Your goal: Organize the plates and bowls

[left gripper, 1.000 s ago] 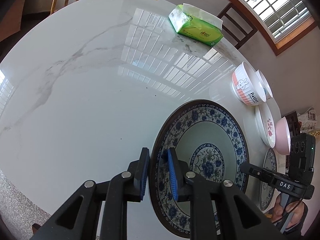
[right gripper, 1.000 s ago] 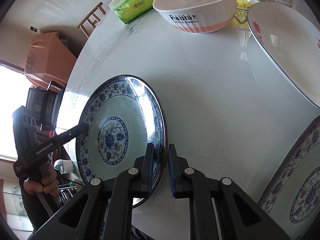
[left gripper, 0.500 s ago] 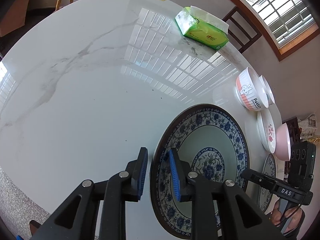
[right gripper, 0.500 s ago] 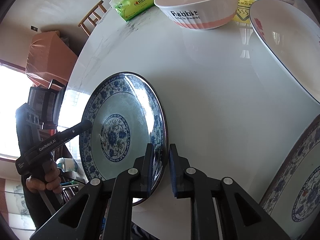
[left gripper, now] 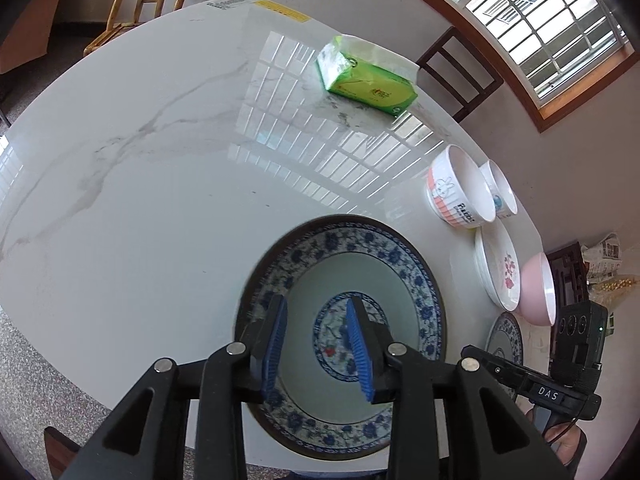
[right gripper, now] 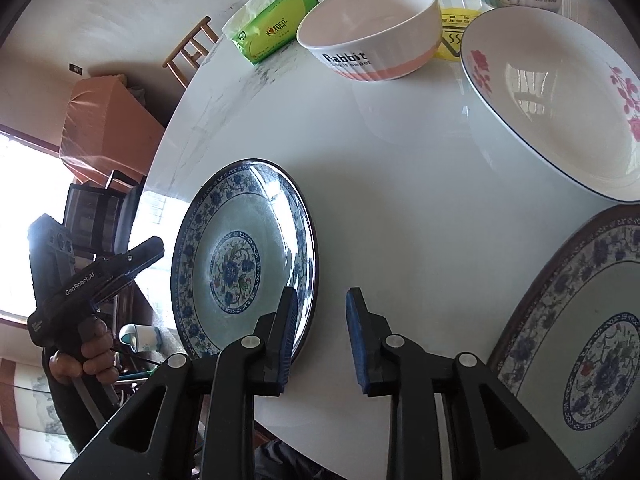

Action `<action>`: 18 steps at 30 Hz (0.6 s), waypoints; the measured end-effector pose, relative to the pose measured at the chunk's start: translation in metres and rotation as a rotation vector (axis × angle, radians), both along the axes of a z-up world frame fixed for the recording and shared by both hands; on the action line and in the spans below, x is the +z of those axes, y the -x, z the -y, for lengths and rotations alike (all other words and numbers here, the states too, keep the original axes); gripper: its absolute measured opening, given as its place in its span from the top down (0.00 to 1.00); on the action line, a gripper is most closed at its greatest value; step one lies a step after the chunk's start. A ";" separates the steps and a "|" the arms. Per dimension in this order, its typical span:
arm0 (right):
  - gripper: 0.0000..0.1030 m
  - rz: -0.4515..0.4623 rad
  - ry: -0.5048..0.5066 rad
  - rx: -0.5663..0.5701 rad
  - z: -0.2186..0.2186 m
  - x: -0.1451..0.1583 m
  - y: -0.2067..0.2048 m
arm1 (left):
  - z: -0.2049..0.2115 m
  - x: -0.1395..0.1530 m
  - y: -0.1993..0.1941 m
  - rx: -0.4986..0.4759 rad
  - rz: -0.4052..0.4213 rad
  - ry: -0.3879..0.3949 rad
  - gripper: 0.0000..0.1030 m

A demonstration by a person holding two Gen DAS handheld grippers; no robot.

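A blue-and-white patterned plate (left gripper: 340, 280) (right gripper: 240, 260) lies flat on the white marble table (left gripper: 140, 200). My left gripper (left gripper: 318, 344) hovers over the plate's inside, its jaws opening with nothing pinched between them. My right gripper (right gripper: 322, 338) is at the plate's opposite rim, jaws also opening. That rim sits by its left finger (right gripper: 286, 332), and the pads do not press it. Along the table's edge stand a Rabbit bowl (left gripper: 456, 196) (right gripper: 372, 28), a small bowl (left gripper: 500, 196), a floral white plate (left gripper: 500, 276) (right gripper: 560, 100), a pink bowl (left gripper: 540, 288) and a second patterned plate (right gripper: 580, 340).
A green tissue pack (left gripper: 368, 76) (right gripper: 272, 28) lies at the far side of the table. Wooden chairs (left gripper: 148, 4) stand around it. A person's hand (right gripper: 84, 356) grips the left gripper's handle off the table's near edge.
Both grippers' jaws have spread and come off the patterned plate's rim. The left gripper rose and now hangs over the plate's inside; the right one barely moved.
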State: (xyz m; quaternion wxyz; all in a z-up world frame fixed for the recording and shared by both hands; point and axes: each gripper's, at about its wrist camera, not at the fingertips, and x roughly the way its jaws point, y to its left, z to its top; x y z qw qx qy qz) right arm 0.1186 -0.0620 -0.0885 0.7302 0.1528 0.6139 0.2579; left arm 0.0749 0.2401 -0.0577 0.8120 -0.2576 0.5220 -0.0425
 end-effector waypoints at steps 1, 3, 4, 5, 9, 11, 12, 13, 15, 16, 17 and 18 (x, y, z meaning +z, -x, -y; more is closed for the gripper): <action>0.76 0.003 -0.010 -0.002 0.004 0.001 0.001 | 0.008 0.002 0.000 -0.014 0.001 0.010 0.69; 0.76 0.008 -0.019 -0.010 0.012 0.003 0.005 | 0.022 0.005 0.000 -0.039 0.007 0.037 0.69; 0.76 0.008 -0.024 -0.018 0.017 0.004 0.007 | 0.030 0.005 0.000 -0.052 0.010 0.051 0.69; 0.76 0.008 -0.028 -0.026 0.023 0.005 0.008 | 0.037 0.006 0.000 -0.065 0.015 0.064 0.69; 0.76 0.020 -0.037 -0.060 0.046 0.012 0.016 | 0.067 0.006 -0.005 -0.117 0.014 0.112 0.68; 0.76 0.025 -0.047 -0.090 0.061 0.016 0.022 | 0.084 0.005 -0.008 -0.141 0.008 0.126 0.68; 0.76 0.030 -0.050 -0.106 0.070 0.019 0.024 | 0.092 0.004 -0.009 -0.154 0.005 0.132 0.68; 0.76 0.034 -0.054 -0.125 0.079 0.020 0.026 | 0.100 0.004 -0.010 -0.169 0.004 0.141 0.68; 0.76 0.040 -0.063 -0.163 0.097 0.024 0.030 | 0.116 0.002 -0.012 -0.199 -0.001 0.161 0.68; 0.76 0.042 -0.065 -0.183 0.107 0.025 0.032 | 0.124 0.001 -0.013 -0.214 -0.004 0.171 0.68; 0.76 0.045 -0.067 -0.205 0.116 0.027 0.034 | 0.133 0.000 -0.014 -0.229 -0.005 0.182 0.68; 0.76 0.047 -0.067 -0.226 0.126 0.028 0.037 | 0.141 -0.001 -0.014 -0.244 -0.007 0.194 0.68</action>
